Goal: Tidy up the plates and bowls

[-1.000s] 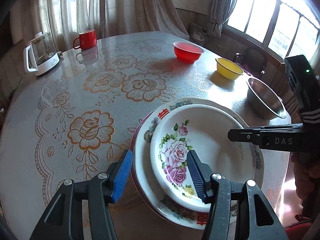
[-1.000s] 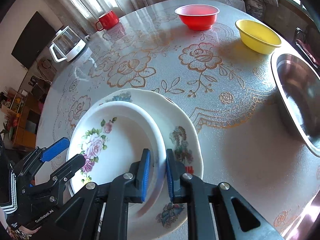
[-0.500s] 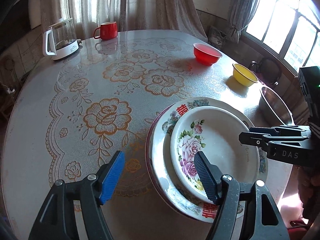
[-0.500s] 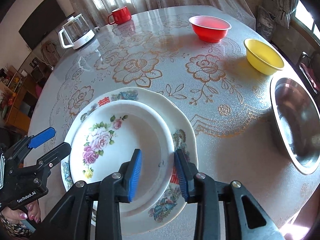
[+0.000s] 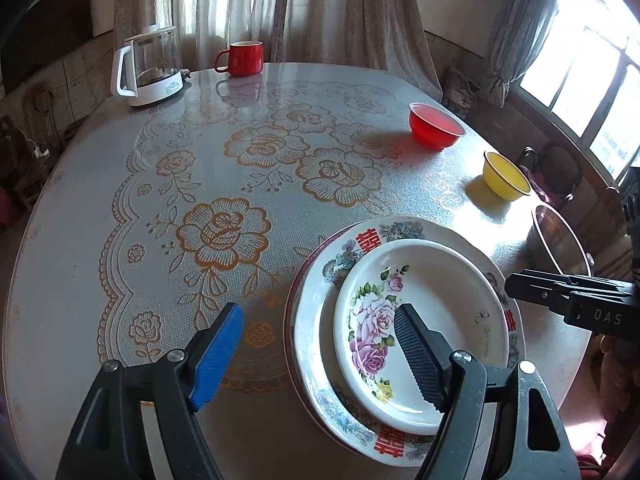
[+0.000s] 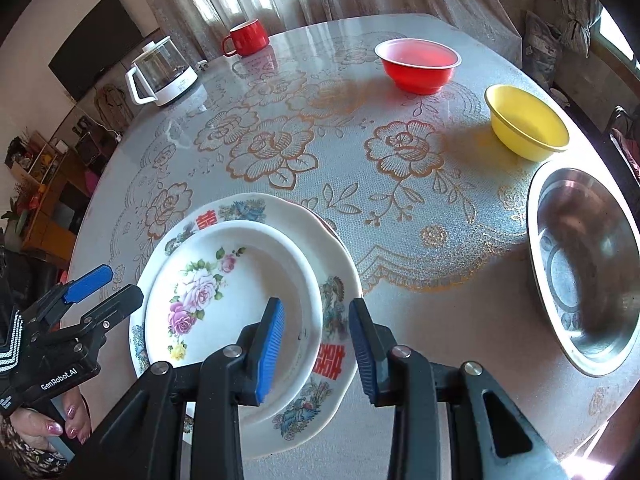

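Left wrist view, taking the stacked plates as landmark. Left gripper (image 5: 318,344): jaws opening, one blue pad over bare tablecloth to the left of the stack, the other above the small white rose-painted plate (image 5: 420,316), which lies nested on the large white plate with red characters and a scalloped rim (image 5: 360,248); nothing is pinched. Beyond the stack to the right stand a translucent red plastic bowl (image 5: 435,130), a yellow bowl (image 5: 505,176) and a shiny steel basin (image 5: 560,240) at the table edge.

Right wrist view. Right gripper (image 6: 316,342): jaws parted and empty, straddling the near rim of the rose plate without touching it.

Risks, as judged: the stack sits close to the near table edge, so a pad catching a rim while lifting away could drag or tip it. The glossy tablecloth likely lets plates slide. The steel basin, farthest right of the stack, overhangs nearest the edge and could be knocked.
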`<state>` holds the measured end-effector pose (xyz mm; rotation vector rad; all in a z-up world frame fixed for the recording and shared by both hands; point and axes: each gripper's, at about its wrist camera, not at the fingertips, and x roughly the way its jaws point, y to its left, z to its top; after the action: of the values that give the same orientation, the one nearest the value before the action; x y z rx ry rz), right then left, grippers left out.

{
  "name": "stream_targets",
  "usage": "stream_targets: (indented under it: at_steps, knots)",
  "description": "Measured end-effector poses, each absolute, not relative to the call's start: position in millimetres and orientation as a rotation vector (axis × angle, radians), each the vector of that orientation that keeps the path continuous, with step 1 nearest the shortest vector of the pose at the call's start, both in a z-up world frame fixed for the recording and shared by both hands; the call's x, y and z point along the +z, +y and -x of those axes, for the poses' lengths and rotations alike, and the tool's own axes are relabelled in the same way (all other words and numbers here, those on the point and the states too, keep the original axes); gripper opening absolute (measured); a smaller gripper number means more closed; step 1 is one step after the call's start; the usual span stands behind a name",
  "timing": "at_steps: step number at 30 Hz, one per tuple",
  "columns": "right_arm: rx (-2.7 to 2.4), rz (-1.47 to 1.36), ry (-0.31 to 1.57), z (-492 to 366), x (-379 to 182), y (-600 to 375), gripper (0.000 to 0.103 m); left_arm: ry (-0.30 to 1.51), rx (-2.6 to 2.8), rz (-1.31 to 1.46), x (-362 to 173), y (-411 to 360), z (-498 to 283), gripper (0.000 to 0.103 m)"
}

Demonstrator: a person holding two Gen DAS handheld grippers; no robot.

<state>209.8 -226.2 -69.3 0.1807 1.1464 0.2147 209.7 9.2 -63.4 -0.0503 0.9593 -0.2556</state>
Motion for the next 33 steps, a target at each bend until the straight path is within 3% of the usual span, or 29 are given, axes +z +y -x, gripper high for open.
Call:
stream_targets:
  at_steps: [13, 27, 33]
  knots:
    - [0.23, -0.244, 1.108, -207, -53, -267, 0.035, 0.976, -0.248, 0.114, -56, -21, -211, 0.083]
    - [0.202, -0.274, 1.043, -196, -34, -316, 0.035, 0.966, -0.347, 0.12, -34, -80, -218, 0.094]
    - [0.082, -0.295, 0.963, -190, -15, -370, 0.041, 0.944, -0.428, 0.081, -20, -131, -225, 0.101]
